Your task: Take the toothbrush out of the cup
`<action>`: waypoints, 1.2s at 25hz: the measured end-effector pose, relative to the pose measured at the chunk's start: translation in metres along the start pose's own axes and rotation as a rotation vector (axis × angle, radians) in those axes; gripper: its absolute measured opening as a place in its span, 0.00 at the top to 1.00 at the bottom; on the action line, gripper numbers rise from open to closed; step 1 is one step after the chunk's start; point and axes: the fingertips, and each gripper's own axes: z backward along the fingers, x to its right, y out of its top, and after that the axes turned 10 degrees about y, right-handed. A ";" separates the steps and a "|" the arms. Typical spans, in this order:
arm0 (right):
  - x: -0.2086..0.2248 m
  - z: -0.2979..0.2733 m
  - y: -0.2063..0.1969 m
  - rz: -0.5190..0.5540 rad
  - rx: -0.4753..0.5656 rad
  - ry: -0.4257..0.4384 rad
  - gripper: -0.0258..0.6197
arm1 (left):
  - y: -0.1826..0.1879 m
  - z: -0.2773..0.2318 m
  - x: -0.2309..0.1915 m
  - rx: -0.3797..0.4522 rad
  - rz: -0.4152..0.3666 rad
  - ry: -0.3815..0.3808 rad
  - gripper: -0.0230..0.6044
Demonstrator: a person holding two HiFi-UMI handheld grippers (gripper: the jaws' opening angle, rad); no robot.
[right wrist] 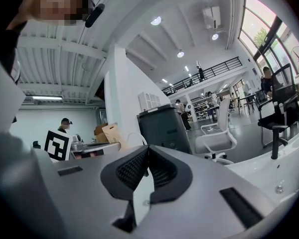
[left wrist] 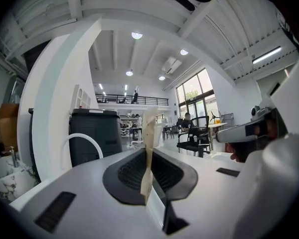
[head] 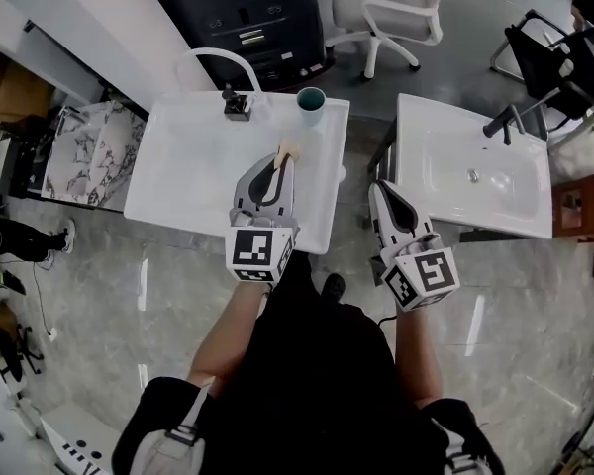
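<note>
**Bright, even light; warped edges**

Ceiling lamps and tall windows light the hall evenly. The head view is sharp, with pale streaks of glare on the glossy floor and only faint shadows. Both gripper views bulge fisheye-style and go black at the corners. The toothbrush, close to the lens, looks soft.
</note>
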 end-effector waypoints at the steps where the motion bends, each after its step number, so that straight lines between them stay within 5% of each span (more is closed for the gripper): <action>1: -0.004 0.001 0.000 0.008 0.000 0.011 0.91 | 0.000 0.007 0.001 -0.001 0.003 0.000 0.90; 14: -0.035 0.023 -0.013 0.041 -0.029 0.068 0.91 | -0.021 0.063 0.021 -0.060 0.030 -0.041 0.90; 30: -0.039 0.034 -0.002 0.082 -0.013 0.064 0.91 | -0.013 0.067 0.041 -0.057 0.019 -0.099 0.90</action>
